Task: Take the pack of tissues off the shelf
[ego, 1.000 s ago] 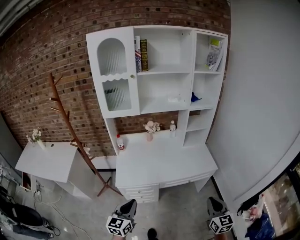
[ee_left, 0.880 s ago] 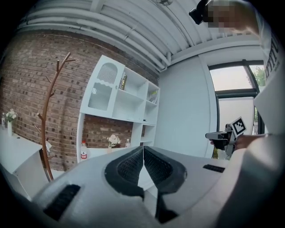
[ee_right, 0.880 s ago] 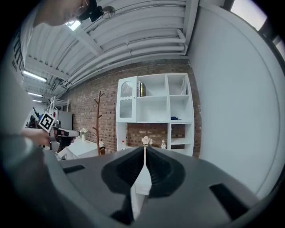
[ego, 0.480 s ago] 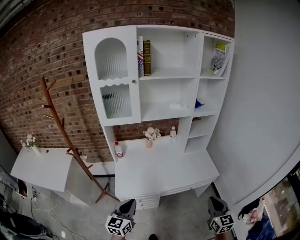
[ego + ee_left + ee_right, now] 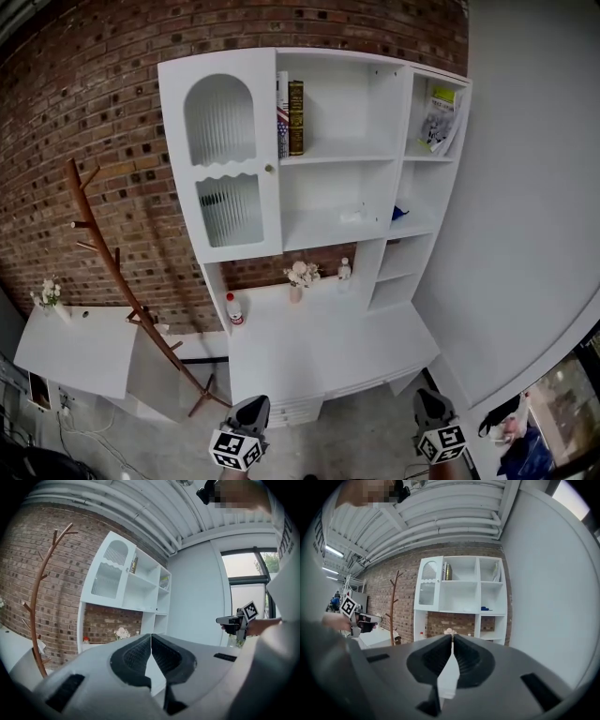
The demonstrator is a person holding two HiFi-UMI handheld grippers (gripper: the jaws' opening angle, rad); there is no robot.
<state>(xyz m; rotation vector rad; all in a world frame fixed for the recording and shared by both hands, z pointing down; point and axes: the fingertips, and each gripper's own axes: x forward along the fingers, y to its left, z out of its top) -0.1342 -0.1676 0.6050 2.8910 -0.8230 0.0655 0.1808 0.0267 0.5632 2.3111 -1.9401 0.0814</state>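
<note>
A pale, flat pack of tissues (image 5: 352,215) lies on the middle shelf of the white shelf unit (image 5: 337,159), which stands on a white desk (image 5: 328,342) against a brick wall. Both grippers hang low at the bottom of the head view, far from the shelf. My left gripper (image 5: 251,412) is shut with nothing in it, its jaws touching in the left gripper view (image 5: 151,638). My right gripper (image 5: 427,405) is likewise shut and empty, as the right gripper view (image 5: 453,639) shows. Each gripper view catches the other gripper off to its side.
Books (image 5: 291,117) stand on the top shelf, a magazine (image 5: 439,117) leans in the right bay, and a blue thing (image 5: 398,213) lies beside the tissues. A flower vase (image 5: 298,277) and two small bottles sit on the desk. A wooden coat rack (image 5: 112,253) and small white table (image 5: 75,347) stand left.
The shelf unit has grown larger and shifted up in the head view as the view came closer. Both grippers stay shut at the bottom edge.
</note>
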